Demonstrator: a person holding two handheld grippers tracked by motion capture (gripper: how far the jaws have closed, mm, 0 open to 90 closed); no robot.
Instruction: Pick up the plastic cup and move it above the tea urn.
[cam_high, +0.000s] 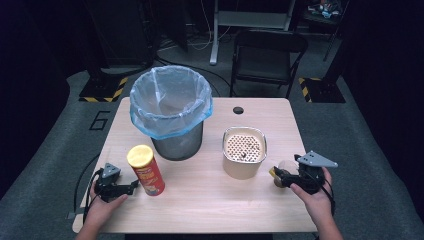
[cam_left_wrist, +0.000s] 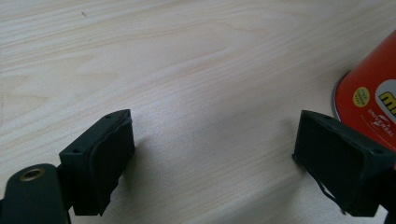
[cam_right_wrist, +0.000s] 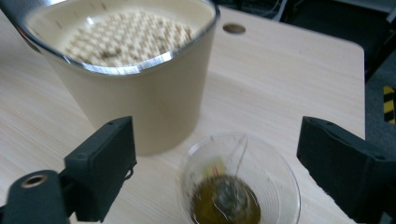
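I count one of each on my desk (cam_high: 200, 200): one cup, one strainer pot, one crisp can, one bin. The cup (cam_right_wrist: 239, 182) is clear thin plastic, round, upright with its mouth up, and holds a wet tea bag (cam_right_wrist: 226, 200) in a little olive-brown liquid; a string runs up its inner wall. It stands near the desk's right front edge, just beside the pot (cam_high: 243, 152), and sits between my right gripper's (cam_right_wrist: 219, 172) fingers (cam_right_wrist: 102, 163). Those fingers are spread wide to either side of the cup and touch nothing that I can see.

The pot is a beige cylinder with a shiny metal rim and a perforated insert inside, standing upright near the middle right.

The can (cam_high: 146, 170) is a tall red tube with a yellow lid, long axis vertical, at front left. My left gripper (cam_left_wrist: 212, 168) lies low on the desk beside it, fingers (cam_left_wrist: 100, 163) wide apart with bare pale wood grain between them; the can's base is just past the right finger.

The bin (cam_high: 172, 112) is dark mesh, round, lined with a translucent blue bag, behind the can.
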